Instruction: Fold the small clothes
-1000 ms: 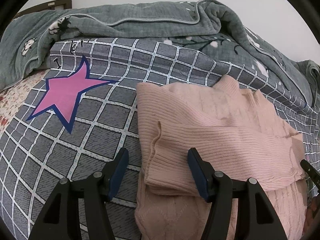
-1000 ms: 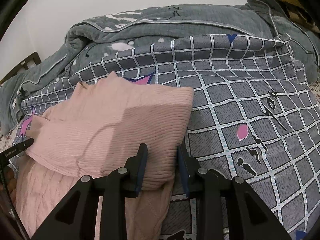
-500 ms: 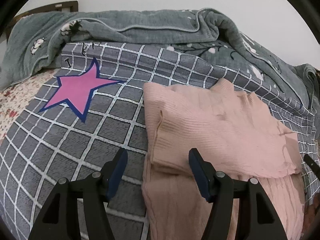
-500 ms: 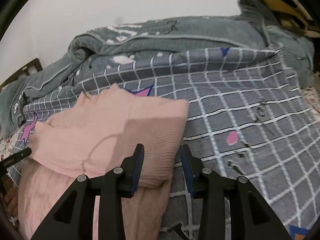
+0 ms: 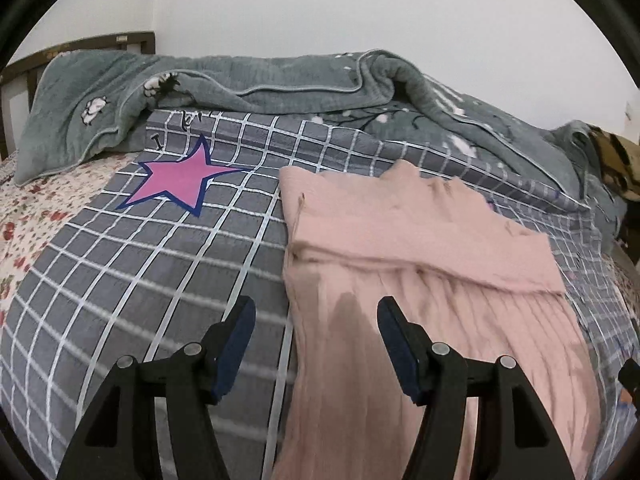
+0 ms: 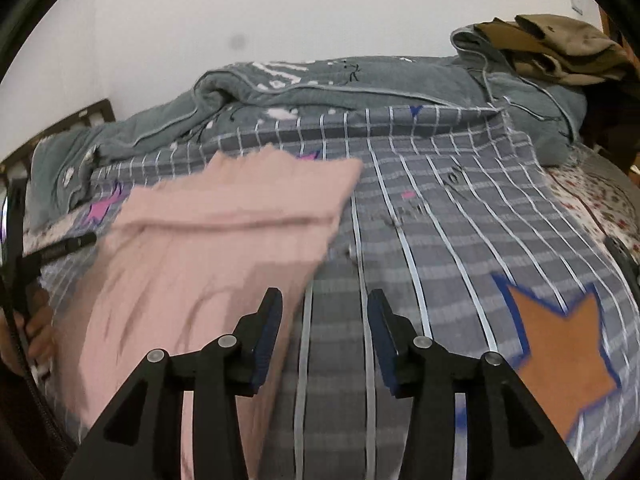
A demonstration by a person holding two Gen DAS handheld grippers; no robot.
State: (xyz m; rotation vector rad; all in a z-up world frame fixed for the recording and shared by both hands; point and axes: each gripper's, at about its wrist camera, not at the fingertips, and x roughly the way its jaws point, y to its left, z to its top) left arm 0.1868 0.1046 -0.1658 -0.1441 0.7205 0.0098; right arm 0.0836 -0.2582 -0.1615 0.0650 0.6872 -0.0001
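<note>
A pink ribbed sweater (image 5: 408, 248) lies flat on the grey checked bedspread (image 5: 168, 264), its sleeves folded across the chest. My left gripper (image 5: 316, 316) is open and empty, hovering over the sweater's lower left edge. The sweater also shows in the right wrist view (image 6: 208, 248), blurred. My right gripper (image 6: 324, 316) is open and empty, just off the sweater's right edge, over the bedspread (image 6: 440, 264).
A rumpled grey-green blanket (image 5: 280, 84) lies along the back by the white wall. A pink star (image 5: 180, 178) is printed left of the sweater, an orange star (image 6: 560, 352) at the right. Brown clothes (image 6: 552, 44) sit back right. A floral sheet (image 5: 36, 216) edges the left.
Both grippers have pulled back toward the sweater's hem and away from the folded sleeves. The right gripper has opened wider and let go of the sleeve edge.
</note>
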